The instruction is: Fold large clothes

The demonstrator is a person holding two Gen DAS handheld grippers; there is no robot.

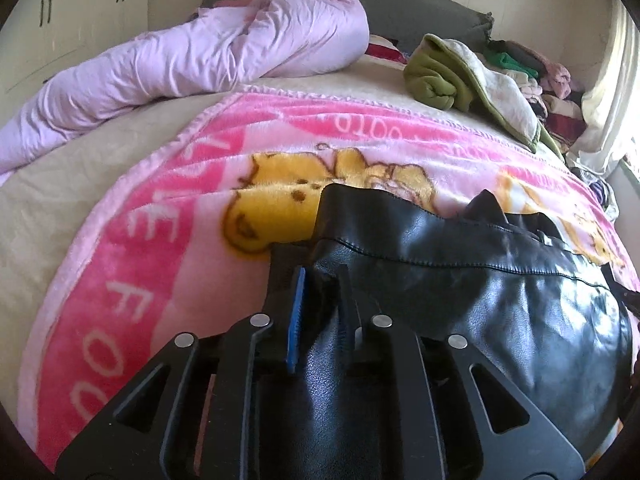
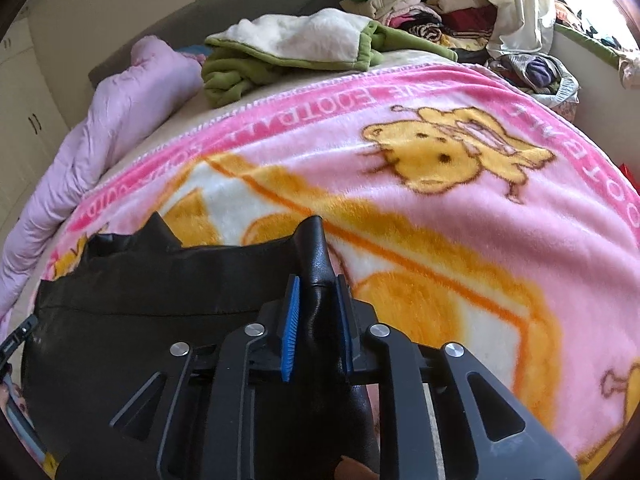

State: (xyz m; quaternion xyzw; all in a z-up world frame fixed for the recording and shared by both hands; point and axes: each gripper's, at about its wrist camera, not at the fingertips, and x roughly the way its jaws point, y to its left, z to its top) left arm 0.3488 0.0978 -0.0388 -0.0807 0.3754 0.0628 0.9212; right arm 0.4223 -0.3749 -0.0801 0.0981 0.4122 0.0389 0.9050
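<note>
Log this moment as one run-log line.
left gripper: shut on black leather garment | right gripper: shut on black leather garment | garment over pink blanket

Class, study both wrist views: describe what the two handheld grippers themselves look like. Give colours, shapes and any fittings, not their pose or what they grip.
The left gripper and right gripper look alike: matt black angular frames with elongated cut-out slots, linkage arms joined by round silver pivot pins, and two flat fingers lined with ribbed blue pads. No cables, labels or sleeves are visible on either.
</note>
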